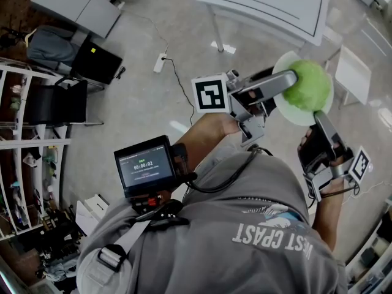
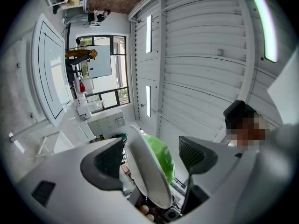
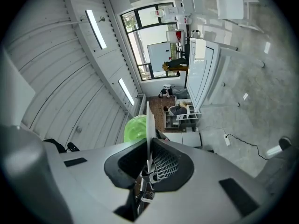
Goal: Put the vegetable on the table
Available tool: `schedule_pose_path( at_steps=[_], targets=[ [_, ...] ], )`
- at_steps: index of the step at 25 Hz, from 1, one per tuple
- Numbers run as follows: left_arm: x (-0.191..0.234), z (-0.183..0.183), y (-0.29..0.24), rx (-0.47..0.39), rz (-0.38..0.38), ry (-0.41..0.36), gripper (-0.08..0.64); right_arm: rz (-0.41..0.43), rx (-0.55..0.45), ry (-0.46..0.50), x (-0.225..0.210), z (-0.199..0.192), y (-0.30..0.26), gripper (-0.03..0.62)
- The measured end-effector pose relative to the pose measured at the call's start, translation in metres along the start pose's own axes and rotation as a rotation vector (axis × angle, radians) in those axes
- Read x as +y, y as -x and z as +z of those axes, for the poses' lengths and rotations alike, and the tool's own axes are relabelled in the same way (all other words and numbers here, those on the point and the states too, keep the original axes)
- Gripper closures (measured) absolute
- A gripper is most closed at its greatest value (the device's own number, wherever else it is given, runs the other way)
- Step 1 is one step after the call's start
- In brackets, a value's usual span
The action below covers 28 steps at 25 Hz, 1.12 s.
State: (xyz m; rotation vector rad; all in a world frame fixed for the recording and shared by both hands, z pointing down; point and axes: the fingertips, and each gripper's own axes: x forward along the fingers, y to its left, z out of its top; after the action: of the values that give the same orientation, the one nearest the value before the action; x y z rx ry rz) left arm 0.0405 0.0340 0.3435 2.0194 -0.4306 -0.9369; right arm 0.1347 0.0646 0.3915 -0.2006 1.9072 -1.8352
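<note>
A green round cabbage (image 1: pixel 309 86) lies on a white plate (image 1: pixel 288 112), held up in the air in front of the person. My right gripper (image 1: pixel 317 120) is shut on the plate's near rim; in the right gripper view the plate (image 3: pixel 150 125) stands edge-on between its pads, with the cabbage (image 3: pixel 135 129) to the left. My left gripper (image 1: pixel 286 84) is open, its jaws straddling the plate (image 2: pixel 145 171) and the cabbage (image 2: pixel 161 157), with gaps on both sides. The white table (image 1: pixel 269 5) with black lines stands ahead.
A small white stool (image 1: pixel 352 72) stands right of the table. A power strip (image 1: pixel 160 62) with its cable lies on the grey floor. Shelves (image 1: pixel 24 133) and a black chair (image 1: pixel 55 103) line the left side. A small screen (image 1: pixel 147 167) hangs at the person's chest.
</note>
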Motion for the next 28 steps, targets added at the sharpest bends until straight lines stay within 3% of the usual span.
schedule_pose_path(
  at_steps=[12, 28],
  targets=[
    [0.006, -0.005, 0.0, 0.024, 0.032, -0.007, 0.193, -0.011, -0.017, -0.005, -0.004, 0.001, 0.004, 0.571],
    [-0.002, -0.012, 0.001, 0.11, -0.016, -0.001, 0.195, 0.012, -0.091, 0.021, -0.005, -0.015, 0.008, 0.568]
  ],
)
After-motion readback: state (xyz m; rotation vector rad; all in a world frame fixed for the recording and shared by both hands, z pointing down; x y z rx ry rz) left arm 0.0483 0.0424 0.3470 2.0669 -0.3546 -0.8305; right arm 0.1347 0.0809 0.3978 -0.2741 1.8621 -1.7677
